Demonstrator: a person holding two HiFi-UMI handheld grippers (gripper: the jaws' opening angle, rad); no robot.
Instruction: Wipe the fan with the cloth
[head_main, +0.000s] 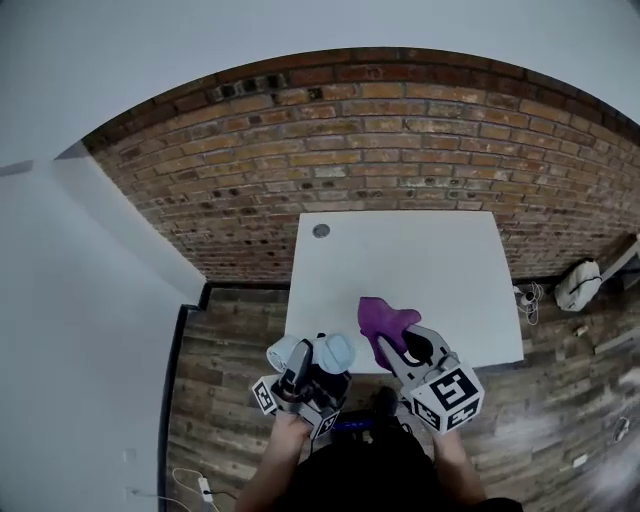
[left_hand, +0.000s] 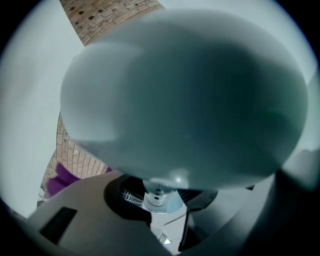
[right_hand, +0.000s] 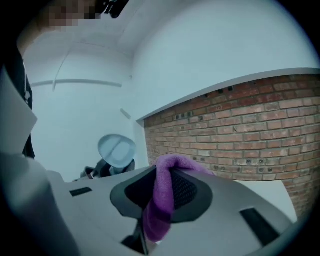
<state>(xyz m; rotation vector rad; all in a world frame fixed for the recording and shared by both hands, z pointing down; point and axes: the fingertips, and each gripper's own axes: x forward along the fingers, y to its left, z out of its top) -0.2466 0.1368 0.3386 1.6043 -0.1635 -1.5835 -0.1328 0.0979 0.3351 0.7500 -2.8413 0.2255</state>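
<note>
1. Fan (head_main: 326, 352): a small pale blue one with a rounded head; it is held up in the left gripper (left_hand: 159, 200), clear of the bench (head_main: 440, 270); in the head view it shows against the bench's near left corner, close to the person's body.
2. Left gripper view: the fan's domed head fills nearly the whole picture, very close to the camera and blurred; its narrow neck runs down between the jaws, which are clenched on it.
3. Cloth (head_main: 385, 316): purple and fluffy; it sits in the right gripper (right_hand: 161, 200), whose jaws are clamped on a fold of it; the free end bunches up over the jaw tips and droops towards the far side.
4. Right gripper view: the fan's round head shows at the left, well apart from the cloth, with the left gripper dark beneath it; the two things do not touch.
5. Head view: the two grippers sit side by side at the bench's near edge, the fan on the left and the cloth on the right, near each other but with a gap between; the marker cube (head_main: 452, 392) on the right gripper faces the camera.
6. Surroundings: the white bench stands against a brick wall (head_main: 380, 140); a small round grey disc (head_main: 321, 230) sits near its far left corner; the floor (head_main: 230, 400) is wood plank.
</note>
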